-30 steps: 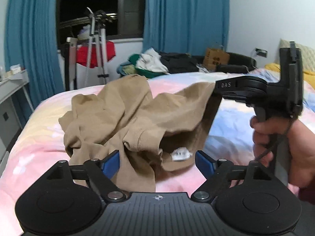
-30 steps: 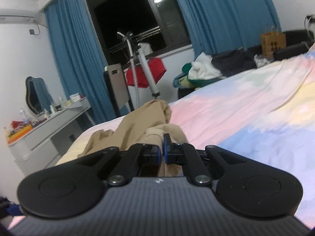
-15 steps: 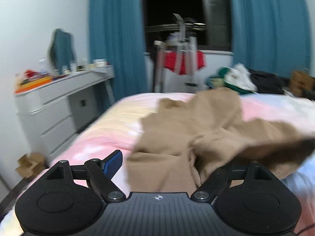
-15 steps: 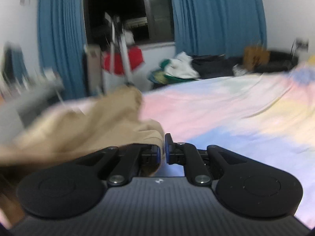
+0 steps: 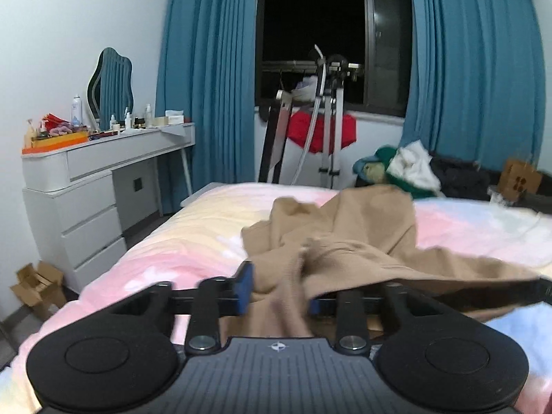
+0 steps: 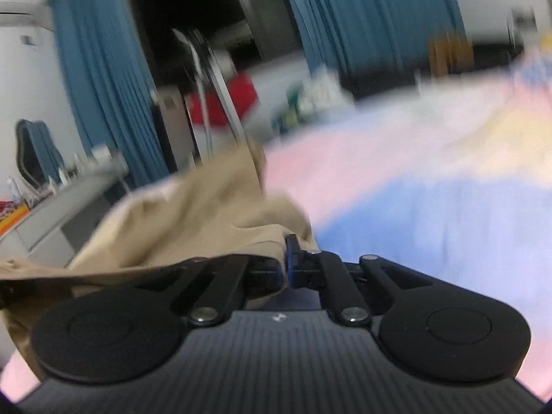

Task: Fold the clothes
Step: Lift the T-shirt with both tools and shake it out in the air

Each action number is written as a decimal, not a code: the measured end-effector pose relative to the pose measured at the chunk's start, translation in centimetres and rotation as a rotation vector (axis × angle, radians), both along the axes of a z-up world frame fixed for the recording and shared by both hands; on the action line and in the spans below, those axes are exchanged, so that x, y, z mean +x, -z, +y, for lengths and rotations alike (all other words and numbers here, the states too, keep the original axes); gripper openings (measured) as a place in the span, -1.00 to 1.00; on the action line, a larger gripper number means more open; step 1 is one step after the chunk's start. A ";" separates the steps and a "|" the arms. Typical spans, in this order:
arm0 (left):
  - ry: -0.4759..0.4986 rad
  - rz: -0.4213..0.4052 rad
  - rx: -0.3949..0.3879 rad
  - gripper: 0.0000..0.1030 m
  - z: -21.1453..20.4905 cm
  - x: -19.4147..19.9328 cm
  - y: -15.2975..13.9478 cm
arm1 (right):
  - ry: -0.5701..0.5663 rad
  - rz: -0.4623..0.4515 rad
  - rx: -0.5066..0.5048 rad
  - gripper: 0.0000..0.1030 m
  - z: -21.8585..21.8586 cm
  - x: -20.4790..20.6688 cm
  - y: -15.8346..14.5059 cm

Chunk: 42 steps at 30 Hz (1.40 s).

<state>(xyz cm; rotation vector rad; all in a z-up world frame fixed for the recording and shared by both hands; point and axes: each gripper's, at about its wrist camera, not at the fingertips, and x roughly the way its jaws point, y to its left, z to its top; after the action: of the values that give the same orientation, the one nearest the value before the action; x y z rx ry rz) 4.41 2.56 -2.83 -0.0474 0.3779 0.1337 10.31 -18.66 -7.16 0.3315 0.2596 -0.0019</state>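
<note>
Tan garment (image 5: 348,238) lies bunched on the bed (image 5: 193,238), right gripper (image 6: 285,265) pinching its edge, left gripper (image 5: 279,289) just closing onto a fold between its pads; pull both corners apart evenly to flatten it.

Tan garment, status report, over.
Left gripper jaws just closing on tan garment. Right gripper shut on its edge. Bed unobstructed.
</note>
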 end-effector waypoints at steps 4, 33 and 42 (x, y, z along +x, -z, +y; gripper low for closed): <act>0.007 -0.160 -0.061 -0.79 0.9 -1.8 -3.5 | -0.006 -0.161 -0.058 -0.90 1.1 -1.8 -5.9; 0.214 -0.524 -0.044 -0.79 -0.9 -11.6 -46.1 | -0.077 -0.570 -0.101 -0.90 -5.2 -13.9 -47.9; 0.201 -0.300 -0.067 -0.79 -0.1 6.2 -34.4 | -0.057 -0.329 -0.136 -0.90 -4.2 2.2 -37.8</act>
<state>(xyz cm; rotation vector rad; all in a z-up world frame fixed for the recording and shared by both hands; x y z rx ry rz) 10.57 2.46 31.54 -0.0936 0.0855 -0.0849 12.53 -22.83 30.65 0.1848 -0.0570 0.0904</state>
